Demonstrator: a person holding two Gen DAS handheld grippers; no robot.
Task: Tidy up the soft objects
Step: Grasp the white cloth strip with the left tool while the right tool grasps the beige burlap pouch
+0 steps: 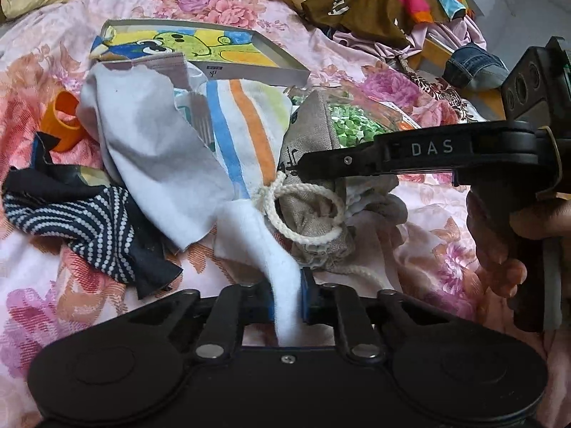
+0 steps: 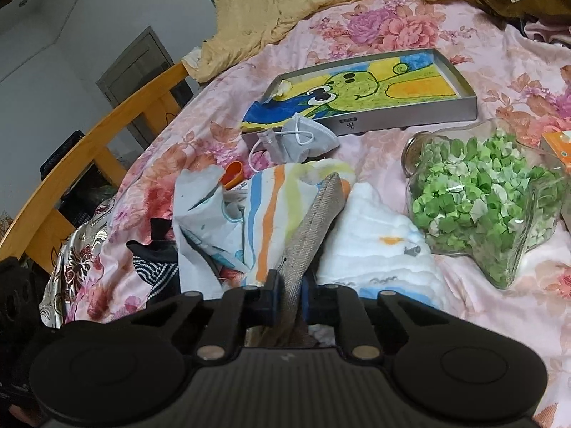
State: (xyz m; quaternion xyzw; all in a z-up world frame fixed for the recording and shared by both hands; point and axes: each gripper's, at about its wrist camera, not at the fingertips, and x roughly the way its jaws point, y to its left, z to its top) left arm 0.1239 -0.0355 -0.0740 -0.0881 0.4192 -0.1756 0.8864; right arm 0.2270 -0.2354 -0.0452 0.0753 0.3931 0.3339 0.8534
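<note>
In the left wrist view my left gripper (image 1: 287, 299) is shut on a strip of white cloth (image 1: 282, 278), which runs up into a heap of soft things on the flowered bedsheet (image 1: 428, 256). The heap holds a white rag (image 1: 150, 164), a striped cloth (image 1: 246, 125), a dark dotted cloth (image 1: 89, 224) and a beige drawstring bag (image 1: 314, 221). My right gripper (image 1: 303, 168) reaches in from the right, its tips on that bag. In the right wrist view the right gripper (image 2: 289, 296) is shut on a fold of the beige bag (image 2: 314, 221), beside the striped cloth (image 2: 264, 214) and a white quilted cloth (image 2: 378, 242).
A metal tray (image 2: 467, 107) with a frog drawing lies behind the heap, a grey face mask (image 2: 303, 139) at its front. A star-shaped glass jar (image 2: 481, 199) of green paper bits lies to the right. An orange cup (image 1: 62, 121) sits left. More clothes (image 1: 385, 0) are piled at the back; a wooden bed rail (image 2: 89, 135) stands left.
</note>
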